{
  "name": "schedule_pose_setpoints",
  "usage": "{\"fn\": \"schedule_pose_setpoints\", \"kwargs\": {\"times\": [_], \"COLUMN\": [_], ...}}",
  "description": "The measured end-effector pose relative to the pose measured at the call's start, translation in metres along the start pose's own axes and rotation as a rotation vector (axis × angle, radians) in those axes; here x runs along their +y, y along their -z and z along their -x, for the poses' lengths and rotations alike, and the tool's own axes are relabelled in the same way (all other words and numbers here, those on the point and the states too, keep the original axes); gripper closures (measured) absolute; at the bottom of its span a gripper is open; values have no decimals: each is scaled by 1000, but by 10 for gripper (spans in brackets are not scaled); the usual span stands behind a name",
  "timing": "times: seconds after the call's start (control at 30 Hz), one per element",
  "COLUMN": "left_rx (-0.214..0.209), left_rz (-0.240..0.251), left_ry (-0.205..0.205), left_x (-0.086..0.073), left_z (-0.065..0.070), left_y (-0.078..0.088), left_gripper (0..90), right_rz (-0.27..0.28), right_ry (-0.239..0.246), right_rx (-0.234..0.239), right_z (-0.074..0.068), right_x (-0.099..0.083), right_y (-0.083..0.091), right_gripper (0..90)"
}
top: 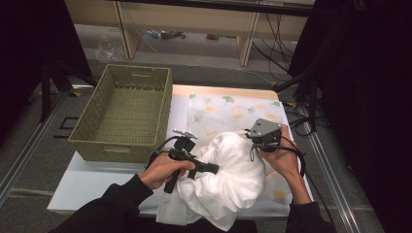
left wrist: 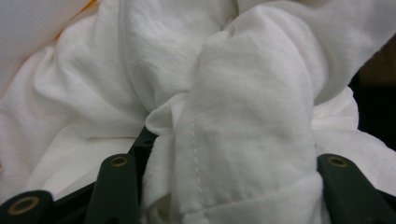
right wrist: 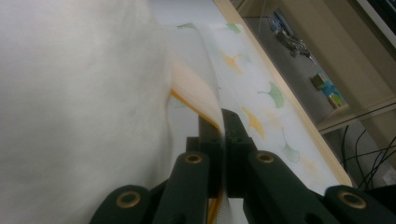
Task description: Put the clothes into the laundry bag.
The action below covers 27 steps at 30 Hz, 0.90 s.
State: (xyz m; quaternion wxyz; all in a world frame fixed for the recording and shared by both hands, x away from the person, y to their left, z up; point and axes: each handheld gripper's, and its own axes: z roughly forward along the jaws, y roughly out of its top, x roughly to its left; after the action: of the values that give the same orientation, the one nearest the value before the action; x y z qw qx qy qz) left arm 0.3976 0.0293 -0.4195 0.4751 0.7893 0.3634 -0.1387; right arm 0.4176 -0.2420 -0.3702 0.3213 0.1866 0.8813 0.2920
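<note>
On the tabletop [top: 97,182], the white bundle [top: 228,170] lies at three o'clock of the left hand-held gripper [top: 214,169], which clamps its fold, while the right hand-held gripper [top: 253,141] pinches the printed casing [right wrist: 205,100].

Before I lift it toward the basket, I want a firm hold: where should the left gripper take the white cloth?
Take the thick rolled fold of the white cloth, coming from the left gripper side. It bulges between the jaws there; bunched layers should slip less than a thin edge.
</note>
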Motion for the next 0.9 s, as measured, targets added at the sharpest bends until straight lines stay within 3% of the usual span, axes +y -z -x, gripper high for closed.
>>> {"fn": "schedule_pose_setpoints", "kwargs": {"times": [0.03, 0.1, 0.2, 0.23, 0.3, 0.33, 0.4, 0.47, 0.53, 0.6, 0.63, 0.67, 0.7, 0.73, 0.8, 0.9], "left_rx": [6, 9, 4, 6, 4, 5, 16, 22, 45, 94, 109, 135, 135, 158, 159, 193], "left_rz": [-15, -60, -106, -129, -146, -122, -103, -77, -67, -71, -56, -55, -55, -79, -68, -36], "left_ry": [-9, 10, -37, -84, -104, -73, -67, -3, 34, 2, -4, 9, 9, 32, 41, 5], "left_x": [0, -2, -2, 1, 3, 8, 11, 18, 25, 32, 33, 32, 32, 30, 30, 33], "left_z": [-2, -4, -3, 4, 5, 5, 1, -7, -13, -15, -16, -23, -23, -30, -31, -26], "left_y": [-4, -16, -34, -39, -39, -37, -34, -25, -17, -12, -14, -22, -22, -34, -40, -51], "left_gripper": [459, 458, 453, 451, 451, 453, 462, 464, 465, 466, 466, 465, 464, 461, 455, 421], "right_rz": [7, 1, 17, 34, 45, 52, 51, 57, 63, 70, 62, 62, 62, 57, 55, 38], "right_ry": [24, 9, 30, 31, 27, 42, 34, 41, 55, 68, 44, 53, 53, 64, 61, 70], "right_rx": [1, 0, -2, -5, 1, 6, 1, 3, 7, 7, 1, 4, 4, 11, 17, 41], "right_z": [1, -1, -1, -2, -4, -4, -5, -6, -8, -9, -11, -13, -13, -14, -16, -19], "right_x": [0, 1, 5, 8, 10, 12, 13, 15, 16, 18, 20, 22, 22, 22, 23, 22], "right_y": [-1, 0, 1, 4, 7, 8, 10, 12, 15, 16, 17, 16, 16, 15, 14, 11], "right_gripper": [894, 894, 894, 895, 895, 894, 895, 895, 895, 895, 895, 895, 895, 896, 896, 896]}}
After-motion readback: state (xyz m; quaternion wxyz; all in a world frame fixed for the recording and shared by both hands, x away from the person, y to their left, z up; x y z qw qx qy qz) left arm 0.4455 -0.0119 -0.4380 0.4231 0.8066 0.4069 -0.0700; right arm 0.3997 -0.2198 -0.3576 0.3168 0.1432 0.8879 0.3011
